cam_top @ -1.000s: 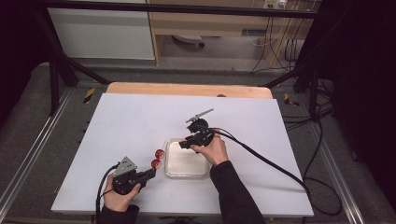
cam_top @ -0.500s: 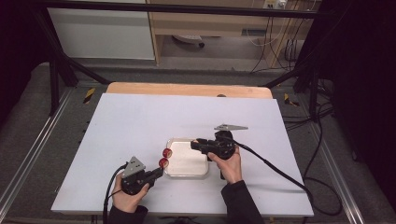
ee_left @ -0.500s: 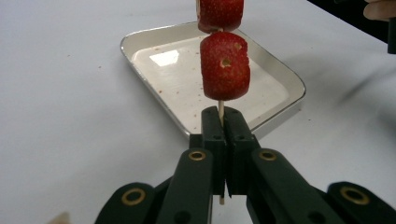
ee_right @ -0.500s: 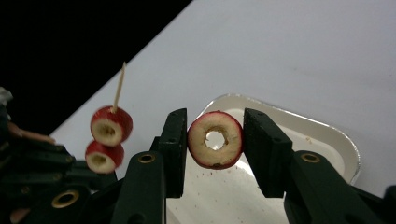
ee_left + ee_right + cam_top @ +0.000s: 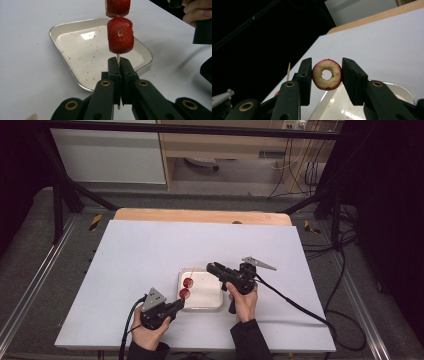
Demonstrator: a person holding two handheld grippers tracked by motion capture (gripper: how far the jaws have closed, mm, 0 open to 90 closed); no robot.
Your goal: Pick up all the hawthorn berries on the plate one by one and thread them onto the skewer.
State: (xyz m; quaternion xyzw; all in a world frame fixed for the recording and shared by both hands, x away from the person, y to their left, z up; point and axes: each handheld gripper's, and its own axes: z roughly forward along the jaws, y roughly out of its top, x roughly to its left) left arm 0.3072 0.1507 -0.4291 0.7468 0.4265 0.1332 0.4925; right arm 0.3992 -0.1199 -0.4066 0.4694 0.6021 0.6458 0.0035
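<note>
Holding a skewer point(image 5: 118, 60) of 2 fruit pieces point(image 5: 120, 35), left gripper point(image 5: 118, 75) over tray point(image 5: 75, 52).

At the bottom centre of the frame the left gripper point(image 5: 119, 72) has its two black jaws pressed together on a thin wooden skewer point(image 5: 118, 58) that rises straight up. Two red fruit pieces are threaded on it, the lower fruit piece point(image 5: 120, 35) at centre and the upper fruit piece point(image 5: 118, 7) cut by the top edge. Behind lies a crumb-speckled white tray point(image 5: 75, 50) on the white counter point(image 5: 27, 57), and a hand point(image 5: 196, 12) shows at the upper right.
</note>
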